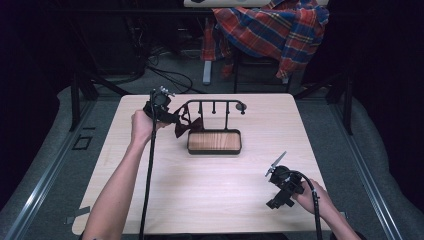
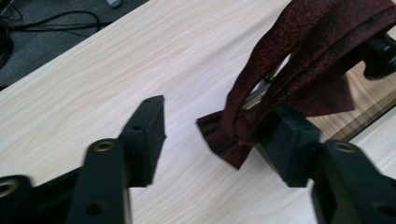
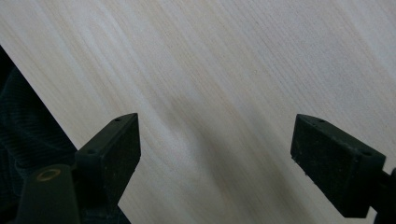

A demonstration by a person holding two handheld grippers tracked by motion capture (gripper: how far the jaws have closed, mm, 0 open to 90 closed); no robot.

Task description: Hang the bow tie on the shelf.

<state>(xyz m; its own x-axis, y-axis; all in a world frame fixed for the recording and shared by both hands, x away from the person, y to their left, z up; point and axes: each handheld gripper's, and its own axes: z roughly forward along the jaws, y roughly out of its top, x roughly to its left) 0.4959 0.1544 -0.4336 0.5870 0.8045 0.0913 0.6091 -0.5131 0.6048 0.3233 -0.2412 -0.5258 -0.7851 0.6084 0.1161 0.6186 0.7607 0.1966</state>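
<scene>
High view: the left gripper [image 1: 162, 107] sits at the left end of a black rack [image 1: 215, 107] with pegs, which stands on a wooden tray base [image 1: 214, 142] near the far middle of the table [image 1: 210, 190]; a dark red bow tie [image 1: 185, 124] hangs from that end of the rack, just beside the gripper.
Left gripper: jaws parted — the bow tie [image 2: 299, 70] lies against the inner face of one jaw while the other stands clear of it, so the cloth looks released, not pinched.
Step in hand: judged to be hanging the bow tie on the rack, at the point of letting go.
Next move: likely to draw the left gripper back from the rack without snagging the strap that loops over the peg [image 2: 380, 53].
Right gripper [image 1: 280, 180]: near the table's front right, well apart from the rack, jaws wide and empty over bare wood [image 3: 210, 93].
View against view: the left gripper view gives the strap over the peg and the gap at the jaws — the high view gives the whole rack and both hands' places.
</scene>
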